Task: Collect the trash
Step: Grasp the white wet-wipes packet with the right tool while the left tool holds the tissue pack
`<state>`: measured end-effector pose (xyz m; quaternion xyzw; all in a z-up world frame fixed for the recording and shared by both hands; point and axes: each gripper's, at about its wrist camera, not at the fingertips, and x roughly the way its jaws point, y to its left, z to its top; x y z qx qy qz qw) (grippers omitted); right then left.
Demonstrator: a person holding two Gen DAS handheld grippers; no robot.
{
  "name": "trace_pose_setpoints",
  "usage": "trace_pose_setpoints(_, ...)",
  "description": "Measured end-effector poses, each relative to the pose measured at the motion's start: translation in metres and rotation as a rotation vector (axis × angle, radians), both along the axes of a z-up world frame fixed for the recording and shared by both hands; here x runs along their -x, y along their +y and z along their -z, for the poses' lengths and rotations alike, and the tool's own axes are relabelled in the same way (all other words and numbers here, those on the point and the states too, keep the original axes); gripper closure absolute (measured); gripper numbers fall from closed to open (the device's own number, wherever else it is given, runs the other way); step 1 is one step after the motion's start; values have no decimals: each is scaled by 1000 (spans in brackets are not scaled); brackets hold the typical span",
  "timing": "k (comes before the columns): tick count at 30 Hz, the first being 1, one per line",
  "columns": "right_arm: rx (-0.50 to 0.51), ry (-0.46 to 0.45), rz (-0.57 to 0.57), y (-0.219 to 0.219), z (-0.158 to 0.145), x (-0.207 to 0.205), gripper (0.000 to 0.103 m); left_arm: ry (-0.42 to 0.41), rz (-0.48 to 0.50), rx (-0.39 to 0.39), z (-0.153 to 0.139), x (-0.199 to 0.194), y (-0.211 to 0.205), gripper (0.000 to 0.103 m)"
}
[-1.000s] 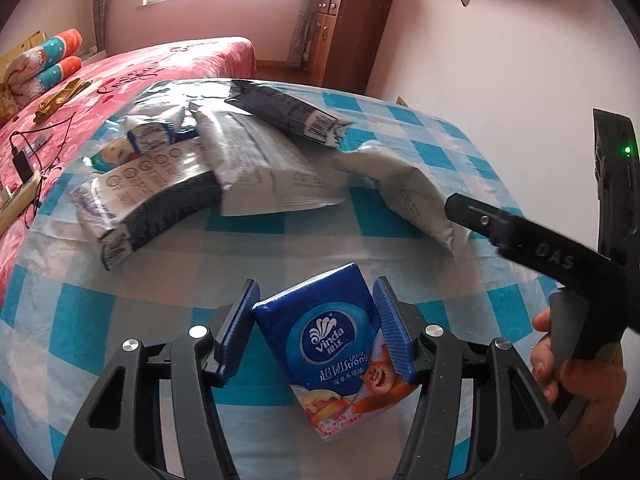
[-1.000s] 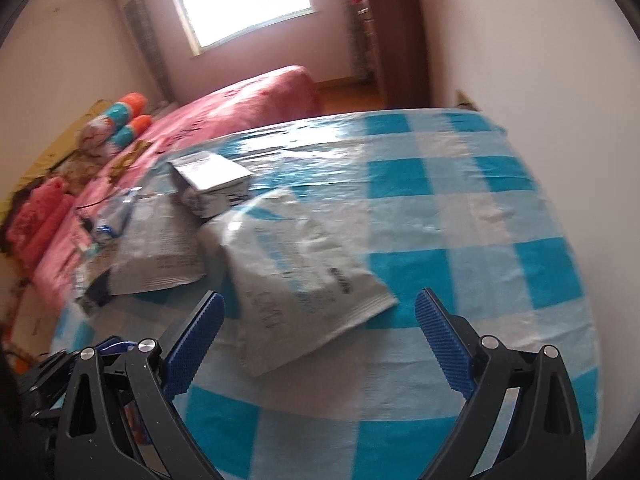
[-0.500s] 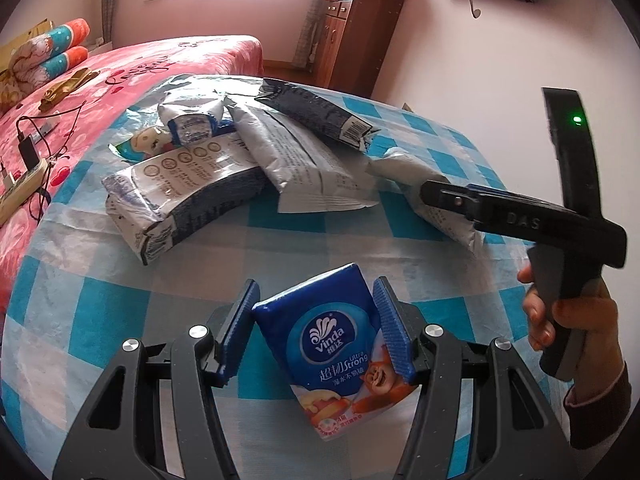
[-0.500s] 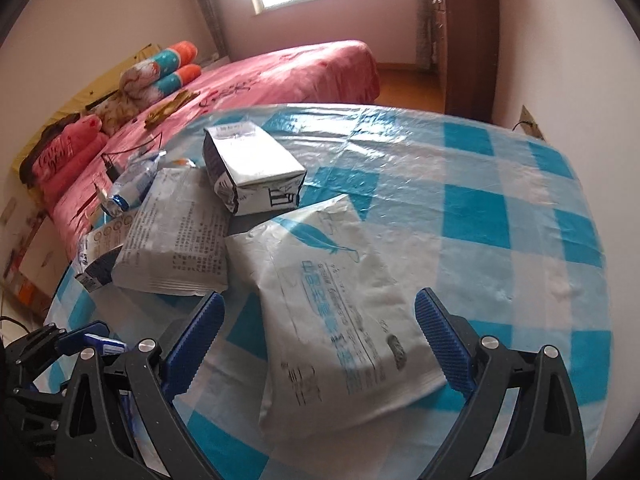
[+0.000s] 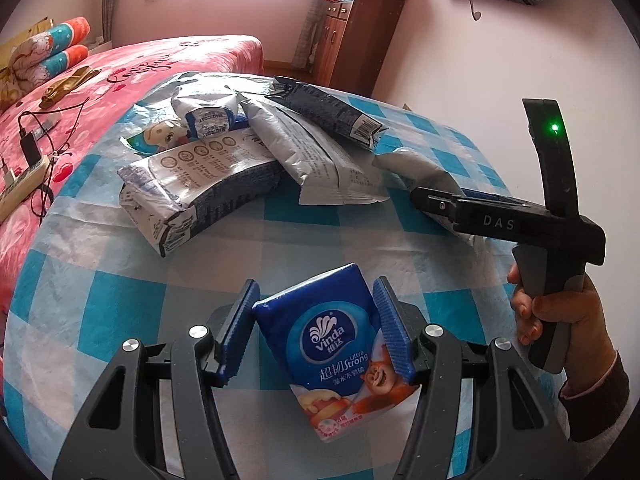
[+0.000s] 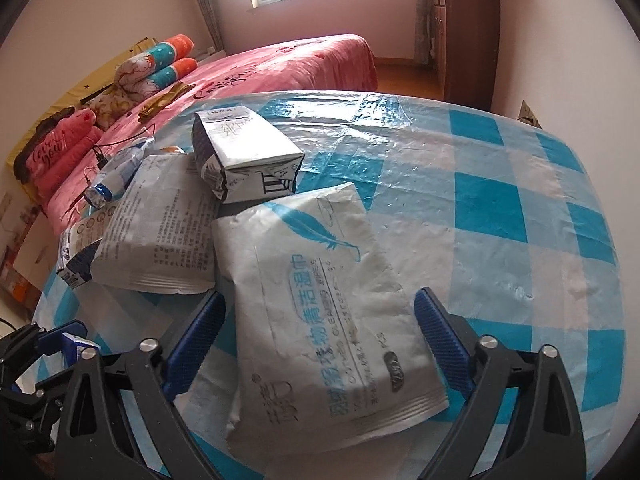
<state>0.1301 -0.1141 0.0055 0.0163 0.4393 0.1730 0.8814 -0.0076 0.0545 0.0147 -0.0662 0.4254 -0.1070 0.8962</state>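
The left gripper has its blue ribbed pads pressed against both sides of a blue Vinda tissue pack, holding it tilted above the checked tablecloth. Off to its right, a person's hand grips the handle of the other tool, a green light glowing on its upright bar.

The right gripper is spread wide and closing, its jaws straddling the near end of a white wet-wipes packet printed with a blue feather. The packet lies flat on the cloth between the pads; the pads look just short of its edges and are not pressing on it.

Beyond that packet the rest of the trash sits in a loose heap on the table. A second white packet covered in small print lies beside the feather one, with its edge slightly under it. A dark-and-white carton rests on top where the two meet. Further left a crushed carton lies on its side, and behind it are a small crumpled wrapper and a flattened cartoon-printed wrapper.

Past the table stands a bed with a pink cover, rolled bedding by its head, and a wooden cabinet against the far wall.
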Motion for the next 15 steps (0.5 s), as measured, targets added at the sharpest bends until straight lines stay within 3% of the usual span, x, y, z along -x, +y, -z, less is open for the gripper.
trace_pose_setpoints(1, 6, -2, 2, 1, 0, 0, 23, 0, -1, 1, 0, 1, 1, 43)
trace_pose_setpoints(4, 1, 3, -6, 4, -2, 6, 28, 3, -3, 4, 1, 3, 5, 43)
trace_pose_setpoints(15, -15, 1, 14, 9, -3, 36, 34, 6, -18, 1, 2, 19, 23, 43)
